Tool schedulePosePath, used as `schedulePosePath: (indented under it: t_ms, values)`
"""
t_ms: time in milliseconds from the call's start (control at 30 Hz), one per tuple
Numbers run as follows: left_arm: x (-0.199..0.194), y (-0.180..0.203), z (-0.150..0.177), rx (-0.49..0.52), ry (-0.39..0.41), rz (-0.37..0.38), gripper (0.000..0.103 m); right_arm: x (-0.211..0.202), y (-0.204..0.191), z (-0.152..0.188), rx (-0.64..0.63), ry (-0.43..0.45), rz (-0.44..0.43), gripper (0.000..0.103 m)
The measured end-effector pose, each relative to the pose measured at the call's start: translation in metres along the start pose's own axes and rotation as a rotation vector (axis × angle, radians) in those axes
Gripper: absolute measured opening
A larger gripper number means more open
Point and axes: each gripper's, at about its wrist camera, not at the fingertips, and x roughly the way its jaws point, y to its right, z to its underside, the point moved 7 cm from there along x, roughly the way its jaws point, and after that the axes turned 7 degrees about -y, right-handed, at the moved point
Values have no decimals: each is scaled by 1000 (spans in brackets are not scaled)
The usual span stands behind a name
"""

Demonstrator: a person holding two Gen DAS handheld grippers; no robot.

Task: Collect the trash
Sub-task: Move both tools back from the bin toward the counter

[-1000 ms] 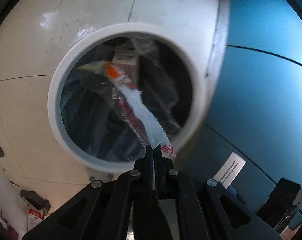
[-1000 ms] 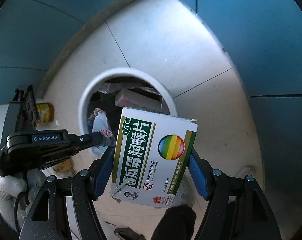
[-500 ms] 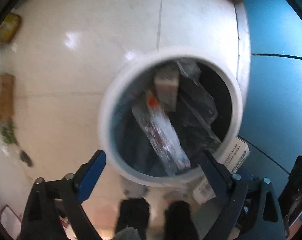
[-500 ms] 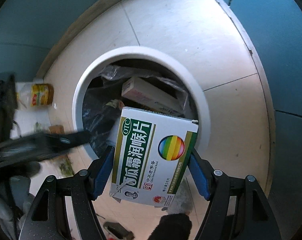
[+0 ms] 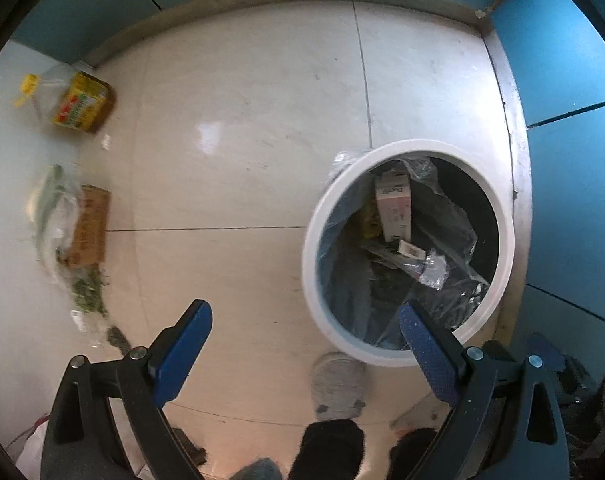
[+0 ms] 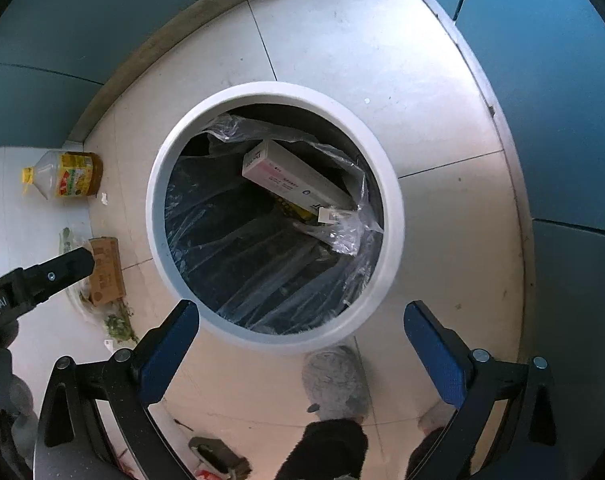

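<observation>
A: How does the trash look?
B: A white round bin (image 6: 276, 336) with a clear liner sits mid-frame, holding one long white carton (image 6: 294, 178) and crumpled plastic.
A: Count what's on the floor?
B: One oil bottle (image 5: 72, 102) and one brown box (image 5: 88, 232), at the left.
A: Grippers?
B: Left gripper (image 5: 304, 350) spread, nothing between. Right gripper (image 6: 300, 344) opening, nothing between. Only the right view shows the other gripper.

Bright daylight lies on the pale floor (image 5: 238, 184), with a glare spot left of the white bin (image 5: 407, 354). Fisheye bending curves every edge into dark corners. Litter far left of the bin smears with blur.
</observation>
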Motion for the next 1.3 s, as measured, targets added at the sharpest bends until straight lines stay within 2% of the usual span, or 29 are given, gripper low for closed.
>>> schedulePosePath:
  t_ms: [233, 433, 567, 733, 867, 967, 1000, 1067, 1100, 1167, 1267, 1300]
  values:
    - [-61, -9, 40, -3, 60, -80, 96, -63, -4, 29, -31, 61, 80, 103]
    - [-153, 0, 88, 6, 106, -80, 96, -163, -12, 66, -47, 114, 106, 103]
    - [-223, 14, 119, 13, 161, -59, 96, -243, -20, 96, -57, 157, 76, 103]
    - [-302, 32, 153, 27, 227, -41, 96, -348, -19, 133, -46, 233, -12, 103]
    - [-371, 65, 182, 114, 320, -66, 96, -437, 4, 162, 6, 311, -97, 103]
    - [-420, 111, 198, 184, 388, -36, 96, -516, 53, 189, 97, 415, -136, 103]
    - [-433, 131, 201, 209, 402, -28, 96, -530, 66, 195, 123, 438, -139, 103]
    - [-452, 165, 206, 256, 428, -17, 96, -576, 118, 216, 222, 512, -144, 103]
    - [-464, 195, 211, 290, 443, -5, 96, -589, 137, 223, 256, 532, -140, 103]
    - [-479, 238, 217, 347, 456, 17, 96, -620, 196, 243, 365, 585, -120, 103]
    - [-493, 328, 237, 471, 461, 36, 96, -654, 307, 285, 558, 650, -48, 103]
    - [-494, 364, 246, 523, 448, 45, 96, -659, 332, 295, 597, 658, -32, 103]
